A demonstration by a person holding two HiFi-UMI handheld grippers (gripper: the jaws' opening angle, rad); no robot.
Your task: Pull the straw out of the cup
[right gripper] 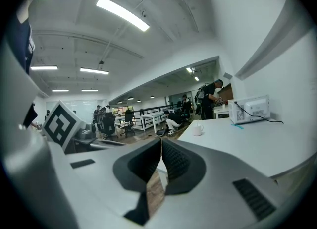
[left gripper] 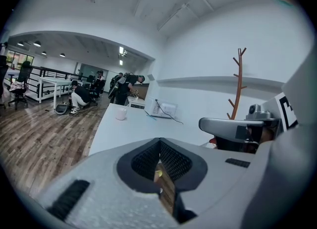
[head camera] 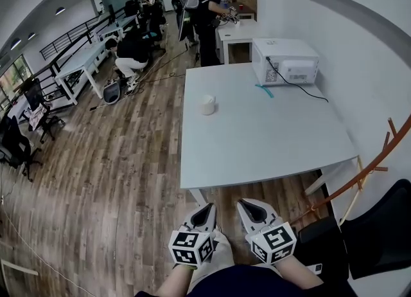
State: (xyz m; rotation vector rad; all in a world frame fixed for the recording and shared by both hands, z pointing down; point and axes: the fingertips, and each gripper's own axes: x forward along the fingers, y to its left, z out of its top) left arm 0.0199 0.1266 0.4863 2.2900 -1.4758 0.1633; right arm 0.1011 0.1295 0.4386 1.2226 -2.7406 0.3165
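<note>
A white cup (head camera: 207, 104) stands on the white table (head camera: 270, 141), toward its far left; a thin straw rises from it in the right gripper view (right gripper: 198, 129). The cup is small and far off in the left gripper view (left gripper: 121, 114). Both grippers hang low in front of the table's near edge, well short of the cup. My left gripper (head camera: 203, 212) is shut with nothing in it, jaw tips together (left gripper: 159, 141). My right gripper (head camera: 252, 209) is also shut and empty (right gripper: 161, 142).
A white microwave (head camera: 284, 61) with a black cable sits at the table's far right, a teal object (head camera: 264, 90) lying in front of it. A wooden coat stand (head camera: 379, 161) and black chair (head camera: 379, 225) are to the right. People work at desks beyond.
</note>
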